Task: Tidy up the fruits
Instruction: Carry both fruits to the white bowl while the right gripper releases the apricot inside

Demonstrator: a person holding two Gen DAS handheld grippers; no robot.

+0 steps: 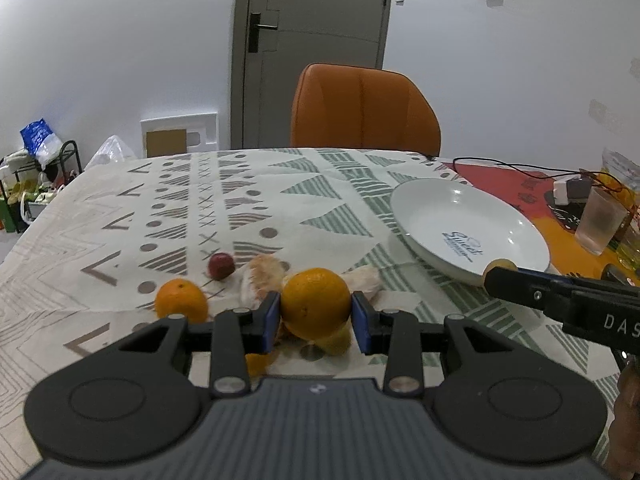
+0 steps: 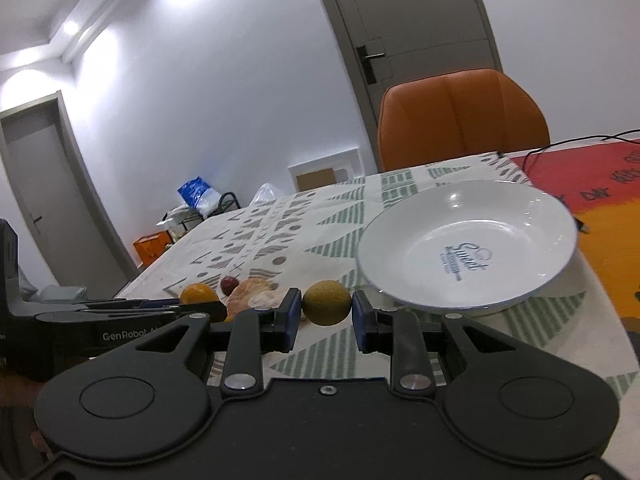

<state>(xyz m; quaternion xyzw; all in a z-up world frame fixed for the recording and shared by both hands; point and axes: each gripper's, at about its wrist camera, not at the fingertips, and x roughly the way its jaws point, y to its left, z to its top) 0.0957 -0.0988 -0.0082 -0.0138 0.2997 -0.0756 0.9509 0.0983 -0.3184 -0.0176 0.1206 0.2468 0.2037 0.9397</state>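
Note:
My left gripper [image 1: 316, 314] is shut on a large orange [image 1: 316, 304], low over the patterned tablecloth. A lemon [image 1: 336, 342] lies under it. A smaller orange [image 1: 182, 298], a small red fruit [image 1: 221, 266] and peeled citrus pieces [image 1: 260, 280] lie beside it. My right gripper [image 2: 325, 315] is shut on a small yellow-brown round fruit [image 2: 327, 302], held near the front rim of the white plate [image 2: 520, 208]. The plate [image 1: 432, 200] is empty and the right gripper [image 1: 496, 272] shows at its near edge in the left wrist view.
An orange chair [image 1: 364, 108] stands behind the table's far edge. A plastic cup [image 1: 600, 220], a small box and cables sit on the red-orange mat at the right. Clutter and a rack stand on the floor at the left.

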